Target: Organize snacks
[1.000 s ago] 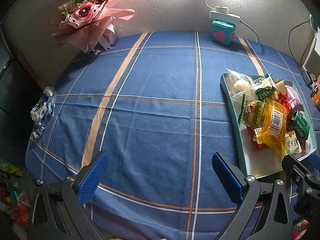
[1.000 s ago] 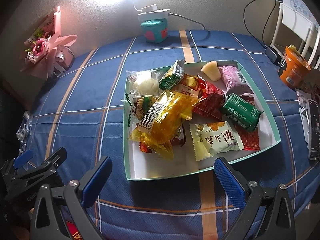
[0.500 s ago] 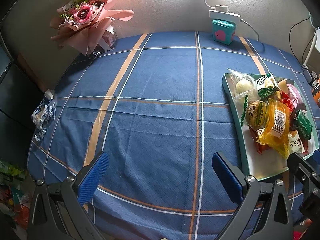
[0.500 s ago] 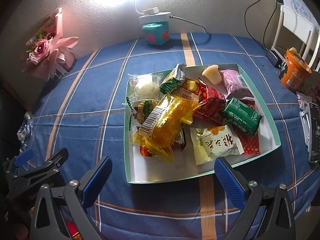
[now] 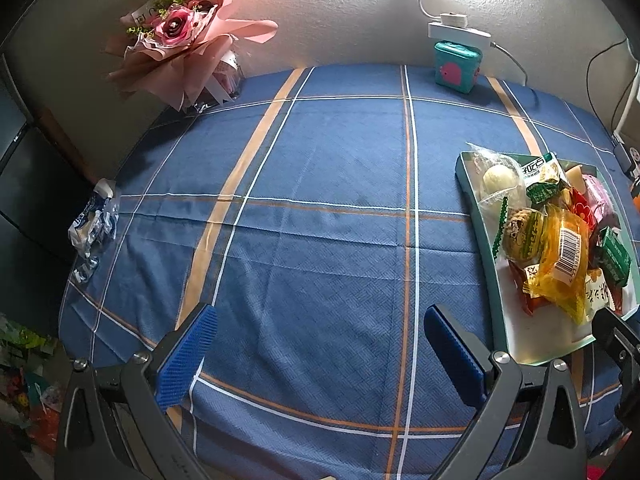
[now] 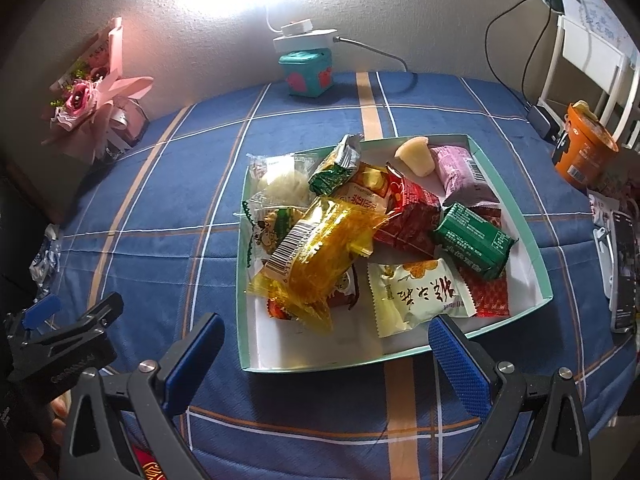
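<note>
Left gripper [image 5: 318, 354] spread wide, empty, above bare blue tablecloth [image 5: 320, 200]; snack tray [image 5: 476, 208] off at 3 o'clock. Right gripper [image 6: 326, 354] likewise spread and empty, tray [image 6: 516, 212] of wrapped snacks at 12 o'clock, yellow packet [image 6: 320, 252] topmost

Home room, checked blue tablecloth [image 5: 320, 220], pink flower bouquet [image 5: 180, 52], cup noodles [image 6: 584, 148]

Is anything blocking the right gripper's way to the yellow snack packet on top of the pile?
Nothing visible does. The right gripper is open just short of the tray; only its low near wall lies before the yellow packet.
</note>
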Demonstrator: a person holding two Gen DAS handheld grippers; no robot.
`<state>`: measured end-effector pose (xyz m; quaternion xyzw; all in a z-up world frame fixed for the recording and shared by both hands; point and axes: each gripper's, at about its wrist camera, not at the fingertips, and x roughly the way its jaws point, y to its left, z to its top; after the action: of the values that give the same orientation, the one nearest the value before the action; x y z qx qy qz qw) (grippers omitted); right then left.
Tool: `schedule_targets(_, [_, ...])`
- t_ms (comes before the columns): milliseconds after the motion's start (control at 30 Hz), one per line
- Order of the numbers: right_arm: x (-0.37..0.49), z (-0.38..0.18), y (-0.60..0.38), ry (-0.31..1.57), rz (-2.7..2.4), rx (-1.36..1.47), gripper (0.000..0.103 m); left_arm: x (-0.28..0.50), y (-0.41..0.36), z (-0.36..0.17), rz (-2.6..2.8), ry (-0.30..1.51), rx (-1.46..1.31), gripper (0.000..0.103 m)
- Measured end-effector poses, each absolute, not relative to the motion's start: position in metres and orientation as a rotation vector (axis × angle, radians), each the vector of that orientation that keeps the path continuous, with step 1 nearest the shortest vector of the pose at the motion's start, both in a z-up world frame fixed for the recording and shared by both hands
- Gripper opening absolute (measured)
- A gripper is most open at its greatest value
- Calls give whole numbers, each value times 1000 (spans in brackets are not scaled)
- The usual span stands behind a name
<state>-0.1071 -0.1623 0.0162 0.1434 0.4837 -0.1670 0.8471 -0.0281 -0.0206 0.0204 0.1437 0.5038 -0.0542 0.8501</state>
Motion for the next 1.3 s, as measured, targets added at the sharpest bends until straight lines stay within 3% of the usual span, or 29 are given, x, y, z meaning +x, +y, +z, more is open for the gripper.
schedule_targets(1300, [-106, 13, -163, 1024, -346, 302, 103, -28, -23, 19, -109, 1061, 310, 103])
